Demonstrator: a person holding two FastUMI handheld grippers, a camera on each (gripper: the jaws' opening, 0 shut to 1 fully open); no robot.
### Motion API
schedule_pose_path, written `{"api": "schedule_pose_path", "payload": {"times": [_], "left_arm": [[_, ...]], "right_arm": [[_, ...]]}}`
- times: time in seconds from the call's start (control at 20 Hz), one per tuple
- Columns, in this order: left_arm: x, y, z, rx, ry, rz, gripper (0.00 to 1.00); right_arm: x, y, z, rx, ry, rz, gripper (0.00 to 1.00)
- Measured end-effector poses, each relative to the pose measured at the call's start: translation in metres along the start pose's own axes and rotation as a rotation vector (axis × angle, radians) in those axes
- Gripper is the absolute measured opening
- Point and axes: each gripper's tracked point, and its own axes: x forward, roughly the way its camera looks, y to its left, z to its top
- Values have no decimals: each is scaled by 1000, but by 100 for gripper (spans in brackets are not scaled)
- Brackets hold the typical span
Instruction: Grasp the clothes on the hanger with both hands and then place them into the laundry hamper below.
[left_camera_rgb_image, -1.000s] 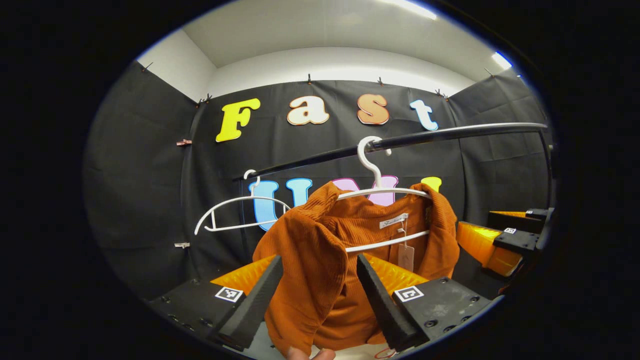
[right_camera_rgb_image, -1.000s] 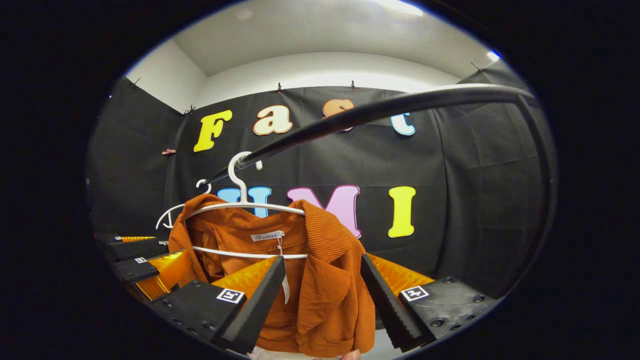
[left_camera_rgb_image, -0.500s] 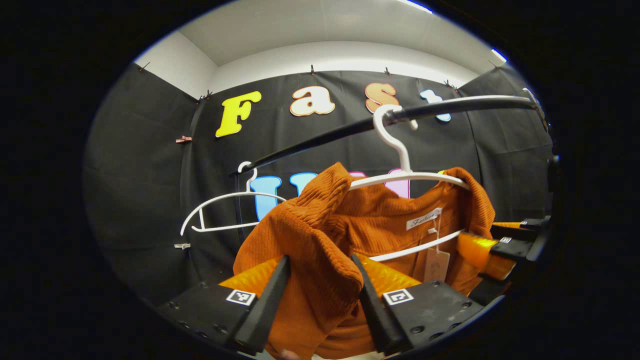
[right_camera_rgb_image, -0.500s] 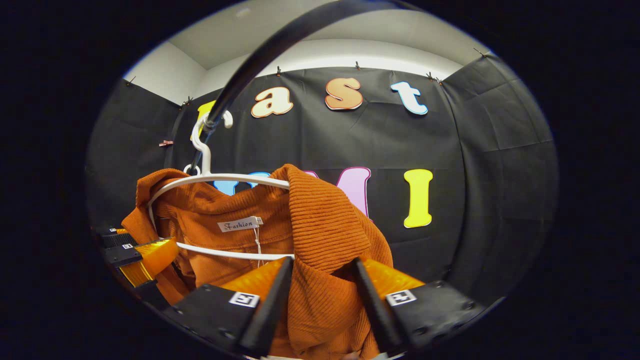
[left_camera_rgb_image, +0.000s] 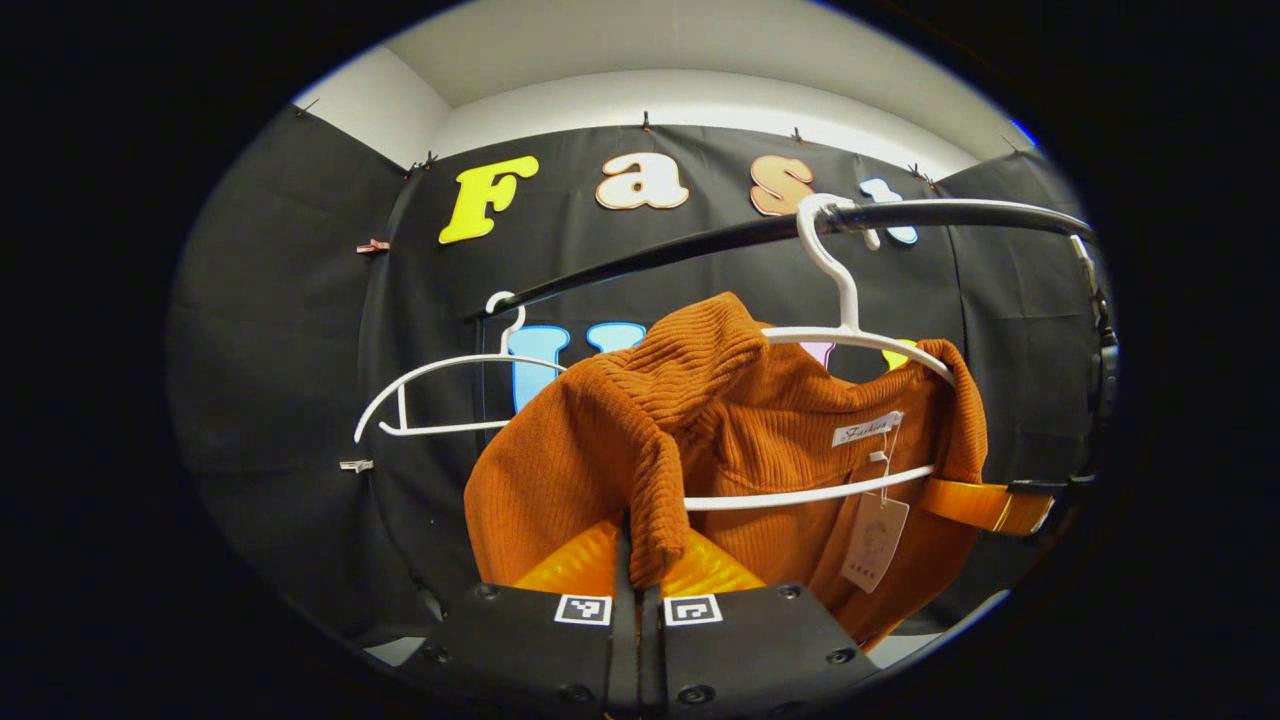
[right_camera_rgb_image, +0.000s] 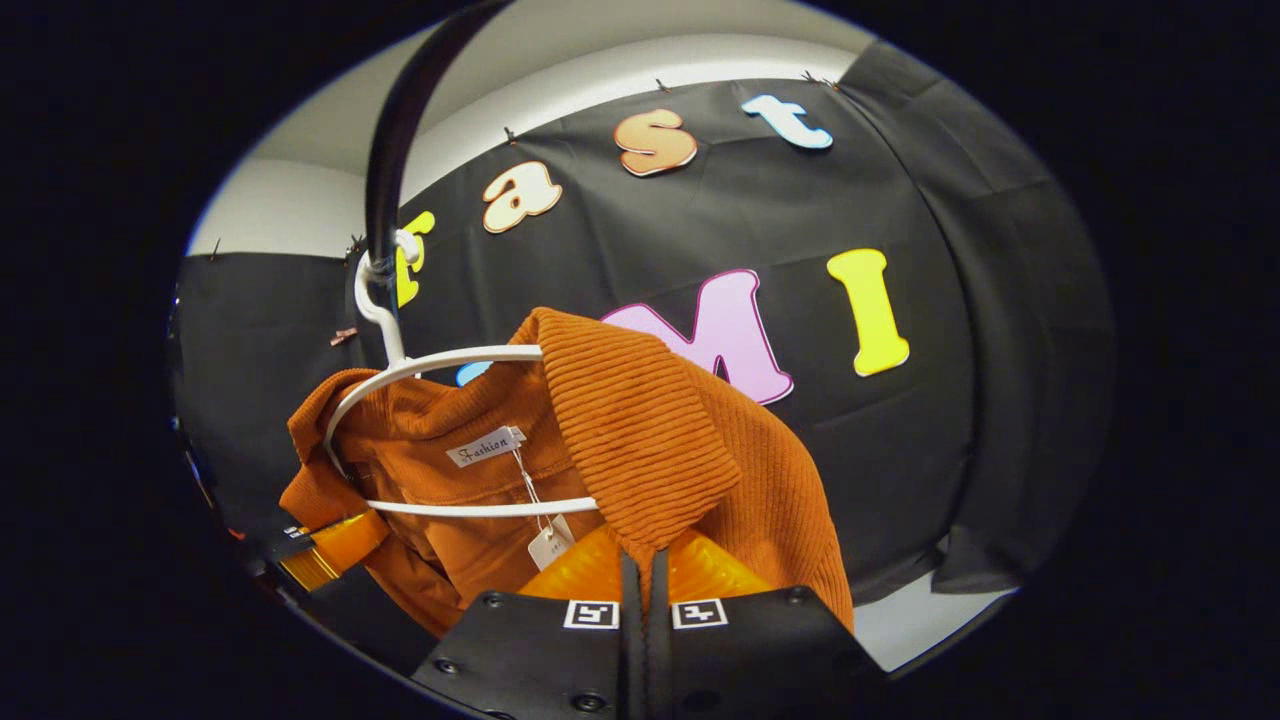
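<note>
Now both grippers' jaws pinch the orange garment (left_camera_rgb_image: 740, 420) on its hanger (left_camera_rgb_image: 850, 335).

You've got a white neck label (right_camera_rgb_image: 486, 446) with script print in the orange jacket (right_camera_rgb_image: 640, 430) collar; the paper tag (right_camera_rgb_image: 550, 545) is too small to read. Square coded markers (left_camera_rgb_image: 582, 609) sit on your left hand-held gripper (left_camera_rgb_image: 637, 560) and right hand-held gripper (right_camera_rgb_image: 645, 570).

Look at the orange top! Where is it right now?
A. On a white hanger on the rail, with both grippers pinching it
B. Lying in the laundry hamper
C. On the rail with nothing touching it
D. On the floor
A: the orange top hangs on the white hanger hooked over the black rail, and the left gripper and right gripper are each shut on a front edge of it.
</note>
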Motion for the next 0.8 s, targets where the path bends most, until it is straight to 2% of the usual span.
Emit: {"api": "schedule_pose_path", "payload": {"times": [0.1, 0.3, 0.4, 0.5, 0.6, 0.8], "left_arm": [[0, 3, -3, -23, 37, -2, 3], [3, 7, 1, -62, 99, 6, 5], [3, 8, 2, -46, 103, 9, 5], [3, 9, 5, -30, 106, 16, 5], [3, 13, 6, -45, 112, 18, 5], [5, 23, 22, -47, 101, 38, 5]], "right_arm": [[-9, 4, 0, 27, 46, 44, 5], [-12, 4, 5, 220, 85, 155, 4], [-13, -7, 7, 300, 113, 171, 5], [-8, -24, 18, 318, 124, 164, 4], [-5, -42, 37, 262, 100, 117, 4], [-3, -68, 92, 169, -49, 38, 4]]}}
